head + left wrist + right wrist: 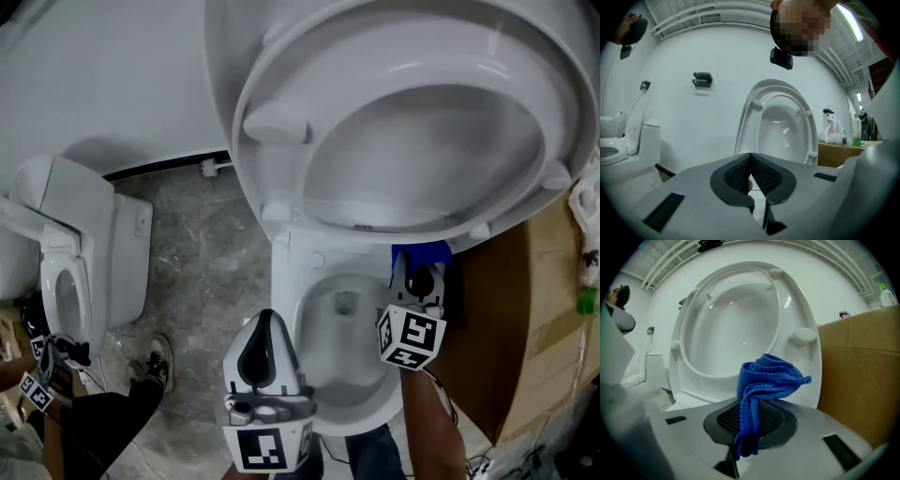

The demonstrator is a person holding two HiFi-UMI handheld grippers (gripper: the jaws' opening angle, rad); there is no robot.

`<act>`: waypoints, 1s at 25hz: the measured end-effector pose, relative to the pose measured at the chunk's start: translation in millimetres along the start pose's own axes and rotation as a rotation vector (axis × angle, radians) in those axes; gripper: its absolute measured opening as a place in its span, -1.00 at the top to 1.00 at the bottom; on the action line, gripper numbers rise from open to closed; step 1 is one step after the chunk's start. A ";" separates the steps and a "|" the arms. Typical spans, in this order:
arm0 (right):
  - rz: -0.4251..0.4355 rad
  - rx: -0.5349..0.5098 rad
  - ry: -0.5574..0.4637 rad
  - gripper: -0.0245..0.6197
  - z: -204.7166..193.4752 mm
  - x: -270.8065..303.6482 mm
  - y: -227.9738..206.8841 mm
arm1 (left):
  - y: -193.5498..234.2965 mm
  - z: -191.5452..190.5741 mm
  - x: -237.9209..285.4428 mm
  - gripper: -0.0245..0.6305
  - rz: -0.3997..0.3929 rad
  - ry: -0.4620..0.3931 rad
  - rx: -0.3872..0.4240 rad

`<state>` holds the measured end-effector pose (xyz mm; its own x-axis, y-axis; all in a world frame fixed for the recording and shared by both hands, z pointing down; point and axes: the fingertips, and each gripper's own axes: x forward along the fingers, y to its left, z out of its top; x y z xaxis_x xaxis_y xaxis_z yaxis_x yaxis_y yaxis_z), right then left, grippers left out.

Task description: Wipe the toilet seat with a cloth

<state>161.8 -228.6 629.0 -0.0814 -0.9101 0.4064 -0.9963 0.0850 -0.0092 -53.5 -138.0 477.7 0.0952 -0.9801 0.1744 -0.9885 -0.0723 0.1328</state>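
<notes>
A white toilet [281,281] stands before me with its seat [281,122] and lid raised upright against the wall; the bowl [345,370] is open below. My right gripper [749,405] is shut on a bunched blue cloth [768,376], which also shows at the bowl's right rim [422,253]. It hangs in front of the raised seat [693,329]. My left gripper [751,159] is shut with nothing between its jaws, and sits over the bowl's left rim [267,323]. It faces the raised seat [750,117].
A second white toilet [84,253] stands at the left on the grey marble floor. A brown cardboard box [525,319] rises close to the right of the toilet. A person with other grippers [47,375] is at the lower left. A wall bracket [702,78] hangs high.
</notes>
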 end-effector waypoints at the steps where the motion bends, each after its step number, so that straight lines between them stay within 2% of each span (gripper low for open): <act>1: 0.007 0.011 0.003 0.71 -1.3 0.7 7.1 | 3.9 0.1 -1.4 0.88 0.004 0.000 0.008; 8: 0.059 0.049 0.021 0.71 -11.9 5.8 56.7 | 34.8 -3.5 -15.7 0.88 0.049 -0.008 0.012; 13: 0.145 0.027 0.036 0.71 -11.6 9.9 102.8 | 57.5 -6.1 -24.5 0.88 0.080 0.001 -0.004; 19: 0.209 0.029 0.055 0.71 -14.7 6.1 119.9 | 62.2 -11.5 -27.2 0.88 0.092 0.018 0.002; 22: 0.241 0.030 0.043 0.71 -0.7 -24.2 132.7 | 66.5 0.2 -29.0 0.88 0.099 0.018 -0.003; 25: 0.258 0.013 -0.018 0.71 35.2 -57.7 143.4 | 64.3 24.1 -24.0 0.88 0.077 0.000 -0.019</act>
<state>22.7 -178.2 572.1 -0.3332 -0.8661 0.3727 -0.9428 0.3103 -0.1218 -122.1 -123.6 458.6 0.0189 -0.9826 0.1845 -0.9904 0.0069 0.1379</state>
